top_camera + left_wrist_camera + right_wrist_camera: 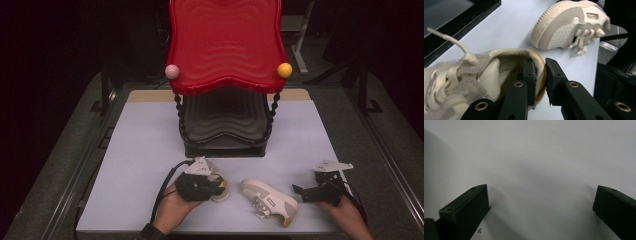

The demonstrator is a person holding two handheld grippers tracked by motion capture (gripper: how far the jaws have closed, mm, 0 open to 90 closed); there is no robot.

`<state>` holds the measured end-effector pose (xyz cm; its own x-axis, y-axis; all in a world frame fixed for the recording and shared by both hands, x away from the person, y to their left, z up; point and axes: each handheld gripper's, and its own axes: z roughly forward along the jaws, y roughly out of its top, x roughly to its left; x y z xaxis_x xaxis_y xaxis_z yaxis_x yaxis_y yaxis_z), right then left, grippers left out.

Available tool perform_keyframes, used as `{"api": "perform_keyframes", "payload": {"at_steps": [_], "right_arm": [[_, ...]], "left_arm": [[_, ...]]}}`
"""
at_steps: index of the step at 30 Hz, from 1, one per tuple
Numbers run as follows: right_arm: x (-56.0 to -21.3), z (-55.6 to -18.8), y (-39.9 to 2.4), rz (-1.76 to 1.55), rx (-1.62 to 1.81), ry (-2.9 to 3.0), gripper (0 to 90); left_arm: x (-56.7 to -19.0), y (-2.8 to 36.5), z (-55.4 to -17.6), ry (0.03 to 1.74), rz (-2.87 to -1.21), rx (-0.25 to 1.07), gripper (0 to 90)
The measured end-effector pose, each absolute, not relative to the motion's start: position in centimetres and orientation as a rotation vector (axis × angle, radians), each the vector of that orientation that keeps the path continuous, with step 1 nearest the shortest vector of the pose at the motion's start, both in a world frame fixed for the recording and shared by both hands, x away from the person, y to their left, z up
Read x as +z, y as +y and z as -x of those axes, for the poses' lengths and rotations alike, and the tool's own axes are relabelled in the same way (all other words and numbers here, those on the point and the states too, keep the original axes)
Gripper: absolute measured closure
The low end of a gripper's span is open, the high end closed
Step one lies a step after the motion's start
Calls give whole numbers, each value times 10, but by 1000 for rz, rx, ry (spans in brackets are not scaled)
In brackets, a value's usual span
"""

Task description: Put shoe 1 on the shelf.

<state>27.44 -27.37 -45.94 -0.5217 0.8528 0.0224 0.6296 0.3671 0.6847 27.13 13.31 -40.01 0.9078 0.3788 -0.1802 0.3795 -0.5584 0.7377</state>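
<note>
Cream sneaker (461, 75) sits lower left in the left gripper view, lower centre-left of the high view (220, 191), mostly hidden there under the left claw. Heel collar is pinched by the left claw (539, 75): one jaw inside the shoe opening, the other outside against the orange-lined heel, jaws narrow, clamped on the heel wall. A lace end sticks up toward the upper left of that view.

Second sneaker (269, 201), same cream and grey, lies on its side on the surface at lower centre of the high view, toe toward the left, sole edge toward the bottom right; in the left gripper view it is at upper right (571, 25), laces dangling, apart from the held one.

Left hand (172, 210) comes in from the bottom edge, holding the left claw (220, 185), cable looping off to its left.

Right claw (300, 192) at lower right of the high view, near the second sneaker's heel but not touching, held by the right hand (347, 215). In the right gripper view its jaws stand wide apart (540, 202), nothing between them, just pale surface (536, 157).

Surface (140, 150) is a light grey-white board. At its far middle stands a two-tier rack (225, 125): wavy red top tray (225, 40), black lower tray, twisted black posts, pink ball (172, 71) at the left corner, yellow ball (284, 70) at the right. Dark surroundings.
</note>
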Motion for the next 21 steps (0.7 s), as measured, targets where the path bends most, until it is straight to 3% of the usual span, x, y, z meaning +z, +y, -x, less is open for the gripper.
{"api": "perform_keyframes", "payload": {"at_steps": [21], "right_arm": [[-460, -274, -274, -1301, 928, 2296, 0]], "left_arm": [[-350, 117, -254, 372, -2185, -11, 792]]}}
